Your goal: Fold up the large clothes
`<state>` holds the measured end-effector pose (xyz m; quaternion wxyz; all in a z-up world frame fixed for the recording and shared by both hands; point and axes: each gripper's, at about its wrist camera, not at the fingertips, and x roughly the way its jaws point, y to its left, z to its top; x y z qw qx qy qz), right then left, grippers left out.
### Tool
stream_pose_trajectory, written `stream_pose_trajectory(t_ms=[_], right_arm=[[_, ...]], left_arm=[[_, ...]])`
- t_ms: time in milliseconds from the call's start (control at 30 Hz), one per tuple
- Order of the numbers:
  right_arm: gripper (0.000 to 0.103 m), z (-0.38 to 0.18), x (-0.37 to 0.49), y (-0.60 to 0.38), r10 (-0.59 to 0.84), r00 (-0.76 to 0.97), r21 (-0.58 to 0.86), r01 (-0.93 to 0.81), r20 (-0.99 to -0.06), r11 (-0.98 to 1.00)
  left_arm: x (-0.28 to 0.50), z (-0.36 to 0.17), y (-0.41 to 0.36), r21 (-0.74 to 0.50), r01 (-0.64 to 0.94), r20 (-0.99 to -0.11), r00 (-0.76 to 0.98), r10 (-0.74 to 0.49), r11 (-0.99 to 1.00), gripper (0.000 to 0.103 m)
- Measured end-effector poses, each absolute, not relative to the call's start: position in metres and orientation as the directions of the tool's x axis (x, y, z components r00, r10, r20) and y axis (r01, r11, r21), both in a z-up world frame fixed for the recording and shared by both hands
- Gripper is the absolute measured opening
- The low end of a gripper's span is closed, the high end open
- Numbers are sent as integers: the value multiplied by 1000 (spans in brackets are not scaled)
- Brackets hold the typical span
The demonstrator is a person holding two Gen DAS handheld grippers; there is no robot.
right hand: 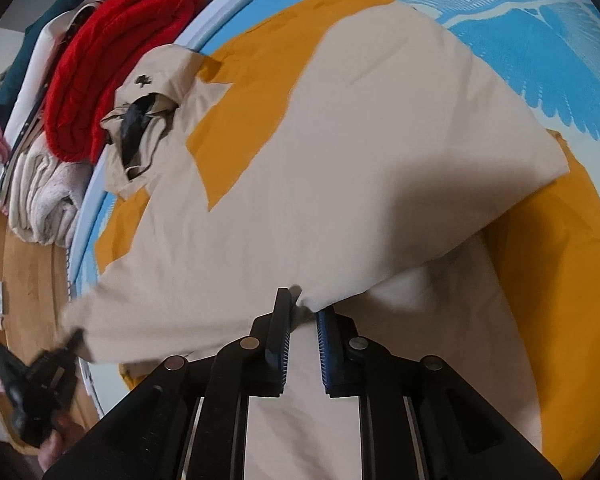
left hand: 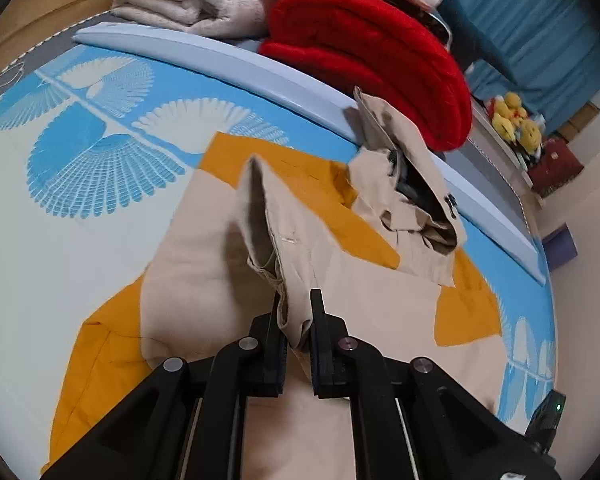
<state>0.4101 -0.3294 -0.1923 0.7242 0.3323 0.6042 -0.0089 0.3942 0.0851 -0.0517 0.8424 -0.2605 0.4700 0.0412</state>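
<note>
Your two wrist views are evenly and fairly brightly lit by soft indoor light; you get no hard glare anywhere. In the left wrist view the beige garment (left hand: 204, 264) carries a soft shadow beside its lifted fold, and colours stay saturated on the red blanket (left hand: 364, 52). In your right wrist view a broad, diffuse shadow lies under the raised cloth (right hand: 380, 184). Fisheye bending curves the bed edge (left hand: 220, 54) strongly, and dark vignetting closes every corner. The left gripper (right hand: 40, 384) looks smeared by motion blur at your right view's lower left.
</note>
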Motion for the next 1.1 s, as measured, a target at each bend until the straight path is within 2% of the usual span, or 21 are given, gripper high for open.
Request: stream_pose_trajectory(t_ms=[67,133,200,300,433,567,600,700,800,933,1033,1100], right_arm=[[23,-191,410,-330,382,272,467,419,-883,779],[25,-192,408,-333,376,271,461,436,-886,773],[27,-195,406,-339,385,264,466,465,-885,753],[27,-196,404,-349,324,251,409,511,-912,756],[27,-199,396,-374,225,220,314,608,-949,730],[27,-175,386,-383,59,257,217,646,-965,732],[27,-163,385,-380,9,292,202,638,-956,743],[27,-135,389,-367,-80,394,177,574,-916,799],[29,-127,407,-352,-9,461,223,446,-887,867],[31,-166,426,-352,187,342,313,362,-921,878],[31,-192,424,-358,158,226,240,403,-961,883],[31,-195,423,-362,149,207,227,431,-967,873]], left_arm=[[395,-68,95,-393,-370,-842,514,-167,842,8],[396,-85,107,-387,-433,-870,464,-167,814,8],[397,-102,118,-366,-493,-902,396,-171,789,16],[394,-110,126,-361,-541,-913,370,-171,759,19],[386,-82,127,-244,-553,-908,418,12,797,19],[381,-66,135,-215,-571,-877,470,100,792,19],[381,-64,135,-217,-563,-873,478,99,797,19],[393,-76,126,-287,-501,-886,463,-28,816,19],[398,-106,121,-303,-505,-923,368,-116,808,19],[397,-139,129,-248,-569,-960,253,-119,784,18],[395,-130,128,-242,-561,-958,265,-106,792,18],[396,-114,121,-251,-508,-944,317,-93,824,19]])
